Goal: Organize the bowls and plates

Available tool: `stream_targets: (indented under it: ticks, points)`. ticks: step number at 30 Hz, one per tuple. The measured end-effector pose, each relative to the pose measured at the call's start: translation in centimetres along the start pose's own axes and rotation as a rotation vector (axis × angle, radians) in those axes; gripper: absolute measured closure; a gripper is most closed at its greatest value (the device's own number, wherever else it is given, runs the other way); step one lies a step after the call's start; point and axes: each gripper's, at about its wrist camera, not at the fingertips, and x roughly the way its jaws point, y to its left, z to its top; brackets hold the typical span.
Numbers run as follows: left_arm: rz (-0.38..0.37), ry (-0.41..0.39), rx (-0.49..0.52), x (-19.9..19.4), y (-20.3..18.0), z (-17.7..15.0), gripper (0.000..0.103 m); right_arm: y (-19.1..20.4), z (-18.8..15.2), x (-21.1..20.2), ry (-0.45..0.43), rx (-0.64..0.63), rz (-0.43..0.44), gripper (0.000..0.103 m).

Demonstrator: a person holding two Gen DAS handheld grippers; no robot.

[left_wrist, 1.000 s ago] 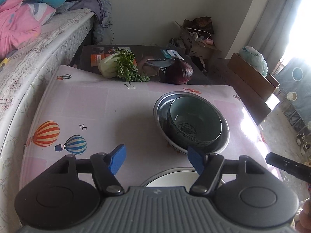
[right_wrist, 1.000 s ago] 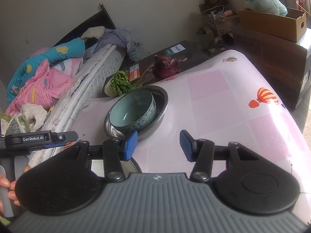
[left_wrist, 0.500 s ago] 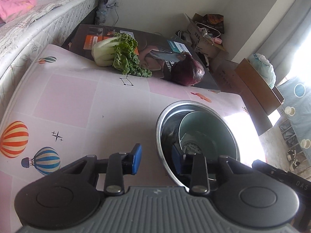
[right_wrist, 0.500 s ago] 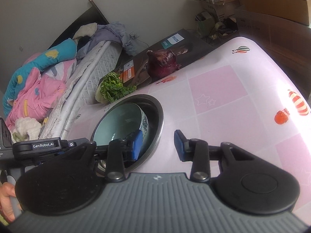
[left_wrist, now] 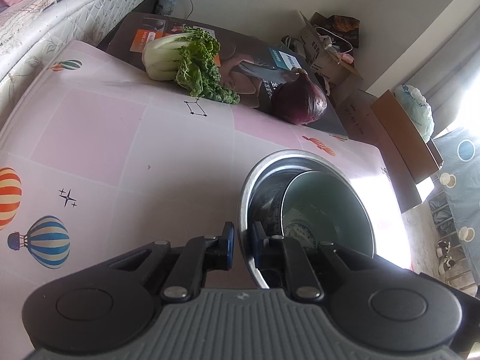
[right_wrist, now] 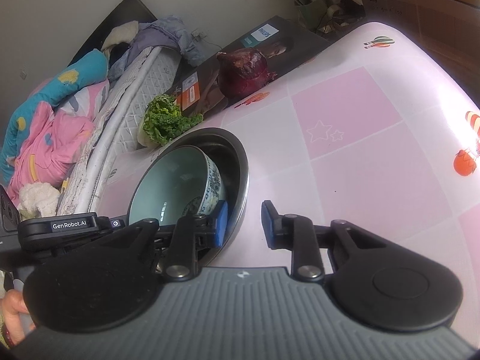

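Observation:
A steel bowl point(left_wrist: 270, 162) stands on the pink balloon-print table point(left_wrist: 120, 156), with a pale green ceramic bowl point(left_wrist: 330, 207) nested inside it. My left gripper point(left_wrist: 243, 240) is shut on the steel bowl's near left rim, one blue pad outside and one inside. In the right wrist view the steel bowl point(right_wrist: 240, 162) holds the blue-and-white patterned ceramic bowl point(right_wrist: 174, 186). My right gripper point(right_wrist: 243, 224) straddles the steel rim on the right side. Its jaws are closing, and the outer pad still stands clear of the wall.
A leafy cabbage point(left_wrist: 186, 57) and a red onion point(left_wrist: 300, 102) lie at the table's far edge, on a dark printed box point(left_wrist: 255, 60). A mattress point(left_wrist: 60, 15) runs along the left. Cardboard boxes point(left_wrist: 402, 138) stand beyond the right edge. A hand point(right_wrist: 12, 309) holds the left gripper.
Both grippers came forward and down onto the steel bowl from either side. Their jaws narrowed; the left closed on the rim. The white plate near the camera dropped out of view.

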Motion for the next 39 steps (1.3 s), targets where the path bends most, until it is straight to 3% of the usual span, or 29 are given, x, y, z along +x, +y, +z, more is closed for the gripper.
stream_targets:
  ticks: [6,39]
  points:
    - [0.0,0.01,-0.023,0.1,0.0,0.0,0.093,0.2,0.3,1.0,0.014,0.021,0.014,0.093]
    - [0.032,0.003,0.015,0.3,-0.7,-0.2,0.092,0.1,0.3,1.2,0.017,0.036,0.022,0.093]
